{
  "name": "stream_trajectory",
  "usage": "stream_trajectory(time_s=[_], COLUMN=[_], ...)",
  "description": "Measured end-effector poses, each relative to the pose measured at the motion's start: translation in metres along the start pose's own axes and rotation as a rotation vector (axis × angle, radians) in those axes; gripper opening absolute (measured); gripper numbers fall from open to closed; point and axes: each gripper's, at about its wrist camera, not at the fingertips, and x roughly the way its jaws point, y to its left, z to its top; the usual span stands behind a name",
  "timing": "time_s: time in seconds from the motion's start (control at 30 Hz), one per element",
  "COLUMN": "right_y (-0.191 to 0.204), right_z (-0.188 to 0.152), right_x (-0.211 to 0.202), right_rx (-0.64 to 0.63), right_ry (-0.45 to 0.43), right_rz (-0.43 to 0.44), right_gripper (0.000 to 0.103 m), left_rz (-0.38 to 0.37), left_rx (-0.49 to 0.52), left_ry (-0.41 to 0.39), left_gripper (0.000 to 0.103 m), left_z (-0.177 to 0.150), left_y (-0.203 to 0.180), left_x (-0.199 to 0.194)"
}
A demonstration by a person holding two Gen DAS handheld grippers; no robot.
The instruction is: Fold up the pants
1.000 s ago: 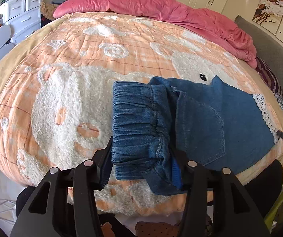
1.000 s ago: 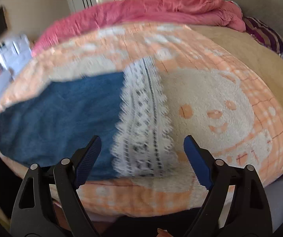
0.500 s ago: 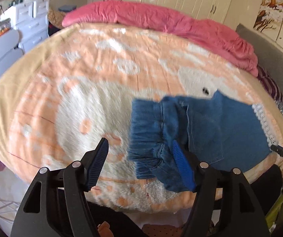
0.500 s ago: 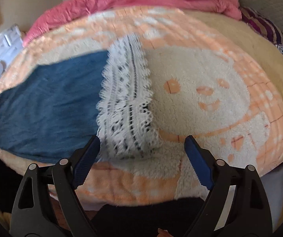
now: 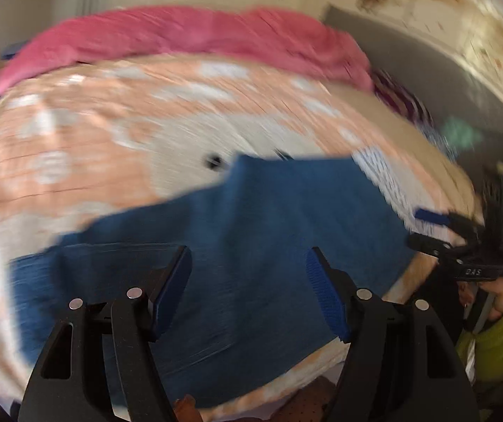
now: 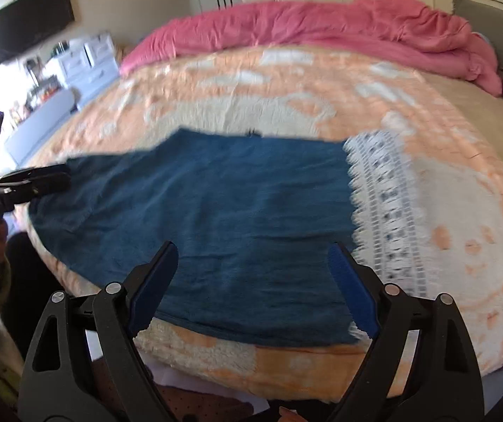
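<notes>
- The left gripper (image 5: 247,292) no longer clamps the gathered waistband it held a second ago: its jaws have just been opening, now stand moderately wide with nothing pressed between them, and the view has swung over the middle of the pants (image 5: 251,232).
- The right gripper (image 6: 251,288) has shifted too — from over the lace hem (image 6: 381,207) to the blue leg; its jaws are wide and empty.
- My reading: one fold has been laid down and let go, and both hands are travelling toward the next grip, so the task looks partway through.
- The pants lie flat near the front edge of the bed (image 6: 286,362), on a fluffy orange-and-white blanket (image 6: 462,218).
- Materials: soft, thin denim, matte, lightly creased — limp enough to drape; the hem is white openwork lace with scalloped edges.
- A crumpled pink quilt (image 6: 321,24) sits at the far side.
</notes>
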Motion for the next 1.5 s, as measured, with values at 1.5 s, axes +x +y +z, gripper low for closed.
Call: stream_trajectory(time_s=[1.5], right_y=[-0.081], right_z=[-0.057], right_x=[-0.017], right_rx=[0.378], right_ry=[0.039], right_rz=[0.004], right_gripper=[0.086], left_rz=[0.162], left_rx=[0.043], left_ry=[0.092], left_gripper=[0.092], left_z=[-0.055], left_y=[0.019], left_x=[0.023])
